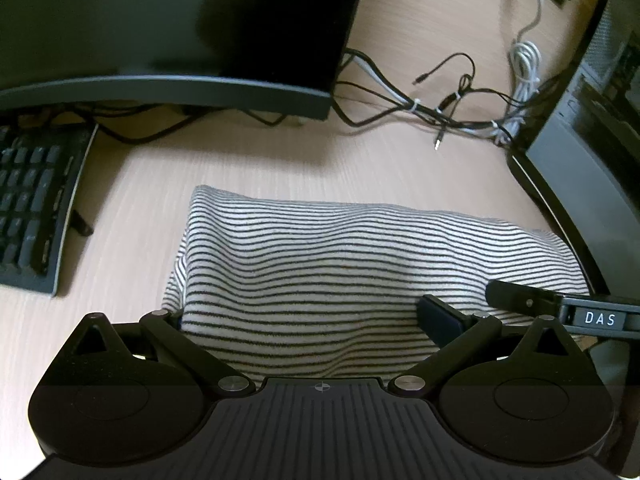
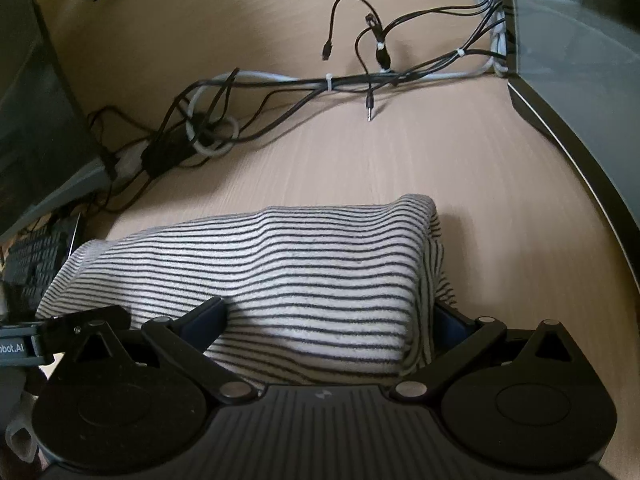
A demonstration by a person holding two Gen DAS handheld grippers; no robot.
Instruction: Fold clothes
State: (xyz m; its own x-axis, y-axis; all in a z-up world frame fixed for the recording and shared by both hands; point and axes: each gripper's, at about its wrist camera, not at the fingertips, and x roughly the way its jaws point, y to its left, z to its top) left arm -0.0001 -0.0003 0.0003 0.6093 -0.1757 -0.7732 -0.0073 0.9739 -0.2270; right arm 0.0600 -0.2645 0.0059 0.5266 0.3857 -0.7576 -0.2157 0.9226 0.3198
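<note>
A folded white garment with thin black stripes (image 1: pixel 320 248) lies as a thick bundle on the light wooden desk (image 1: pixel 360 160). My left gripper (image 1: pixel 304 312) stands wide open over its near left part. The left finger is hidden behind the cloth's left edge, and the right finger (image 1: pixel 436 316) rests on the fabric. My right gripper (image 2: pixel 328 306) is open too, straddling the bundle's (image 2: pixel 300 264) right end. Its left finger (image 2: pixel 208 316) lies on the cloth, and its right one sits half hidden past the folded edge. Each view shows the other gripper's tip at the side.
A dark monitor (image 1: pixel 180 32) stands behind the bundle, with a black keyboard (image 1: pixel 32 204) to its left. A tangle of black and white cables (image 2: pixel 320 80) runs across the back of the desk. A grey computer case (image 2: pixel 580 60) stands at the right.
</note>
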